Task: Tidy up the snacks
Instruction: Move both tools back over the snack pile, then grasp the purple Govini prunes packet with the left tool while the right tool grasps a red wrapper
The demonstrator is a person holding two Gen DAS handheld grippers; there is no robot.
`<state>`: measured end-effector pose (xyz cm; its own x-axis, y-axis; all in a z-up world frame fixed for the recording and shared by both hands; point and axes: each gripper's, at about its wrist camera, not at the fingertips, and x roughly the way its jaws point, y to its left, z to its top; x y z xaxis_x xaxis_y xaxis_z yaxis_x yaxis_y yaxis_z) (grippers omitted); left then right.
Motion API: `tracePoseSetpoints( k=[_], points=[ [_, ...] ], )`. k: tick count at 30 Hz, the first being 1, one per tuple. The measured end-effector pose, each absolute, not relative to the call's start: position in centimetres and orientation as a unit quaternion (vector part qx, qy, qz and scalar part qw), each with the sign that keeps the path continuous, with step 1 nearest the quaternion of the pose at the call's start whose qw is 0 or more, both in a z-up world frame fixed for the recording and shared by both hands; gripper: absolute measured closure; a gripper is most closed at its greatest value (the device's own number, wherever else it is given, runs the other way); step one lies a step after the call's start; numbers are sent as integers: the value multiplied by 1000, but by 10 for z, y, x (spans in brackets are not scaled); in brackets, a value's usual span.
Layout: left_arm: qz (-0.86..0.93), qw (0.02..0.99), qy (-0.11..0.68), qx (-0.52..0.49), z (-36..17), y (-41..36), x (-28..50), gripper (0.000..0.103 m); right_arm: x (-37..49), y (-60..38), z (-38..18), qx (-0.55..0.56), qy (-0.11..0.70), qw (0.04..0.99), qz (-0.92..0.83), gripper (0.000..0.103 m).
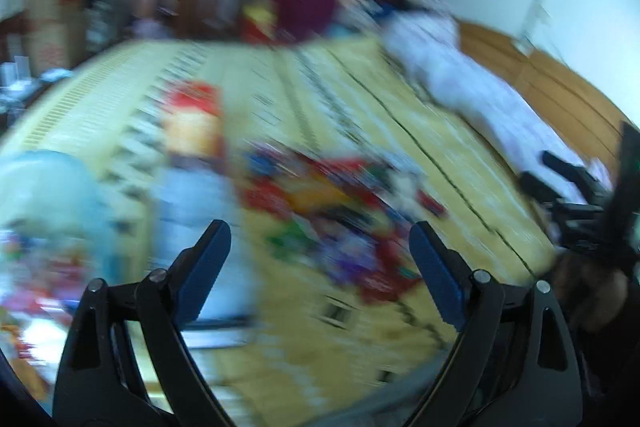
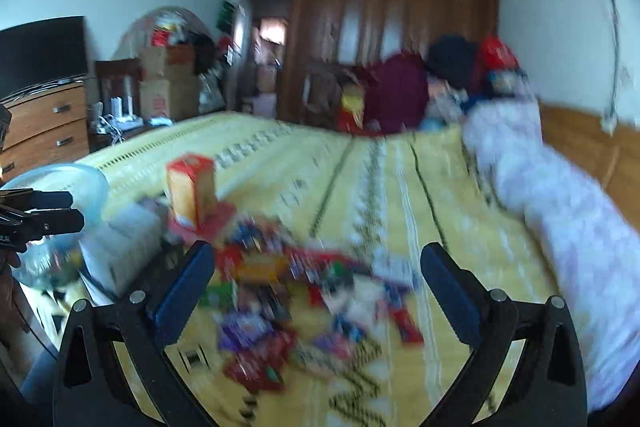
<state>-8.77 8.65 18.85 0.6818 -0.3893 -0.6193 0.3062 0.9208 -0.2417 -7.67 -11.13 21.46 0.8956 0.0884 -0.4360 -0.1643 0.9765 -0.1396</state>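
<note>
Snacks (image 2: 304, 291) lie in a loose heap on the yellow patterned bed cover (image 2: 400, 187), directly ahead of both grippers. Nearest the camera, the right gripper (image 2: 316, 287) has its blue-padded jaws spread wide with nothing between them, hanging above the near edge of the heap without touching it. The left gripper (image 1: 320, 259) is likewise wide open and empty, with the same pile beyond its tips; motion blur smears that view heavily, so single packets cannot be told apart there.

Judging by their look, the packets are small foil or plastic wrappers: light, soft, crinkly and probably slick, liable to slide or buckle under a pinch. A flat-lying wrapper on a yielding bed cover gives little edge to catch, so a raised end seam or a corner that stands proud seems the best place to take hold. Overlapping pieces may come up together.

Just behind the heap stands an orange and red carton (image 2: 192, 187), upright or slightly tilted, stiffer than the wrappers and best gripped across its narrow sides. Left of it sit a pale bag (image 2: 124, 239) and a clear bluish bowl (image 2: 86, 185) that seems to hold some items already. Farther off, a white bolster (image 2: 560, 195) runs along the right edge of the bed, and a brown wardrobe (image 2: 392, 27) closes the room.
</note>
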Motion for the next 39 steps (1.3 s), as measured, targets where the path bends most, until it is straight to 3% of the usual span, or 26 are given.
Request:
tracePoseSetpoints(
  k=[5, 12, 14, 18, 20, 23, 33, 37, 39],
  points=[
    [-223, 853, 454, -128, 115, 40, -45, 15, -79, -182, 149, -8, 327, 944, 33, 0],
    [-188, 874, 449, -10, 73, -11, -6, 29, -83, -232, 101, 67, 388, 919, 31, 0],
    [-187, 868, 461, 6, 60, -21, 5, 44, -81, -238, 96, 71, 391, 917, 34, 0],
    [-187, 867, 460, 48, 48, -33, 10, 55, -77, -241, 93, 76, 395, 915, 40, 0],
    [-178, 868, 463, 35, 49, -26, 14, 76, -77, -242, 88, 81, 402, 911, 47, 0],
    [-180, 869, 461, 17, 57, -15, 10, 89, -77, -238, 84, 86, 412, 905, 61, 1],
    [-187, 874, 448, -2, 69, 15, -38, 92, -61, -206, 74, 107, 431, 886, 135, 6],
    [-207, 858, 470, -7, 41, 18, -46, 90, -50, -189, 68, 114, 440, 877, 154, 6],
    [-214, 862, 458, -11, 43, 20, -51, 83, -49, -183, 67, 113, 442, 875, 161, 6]
  ],
)
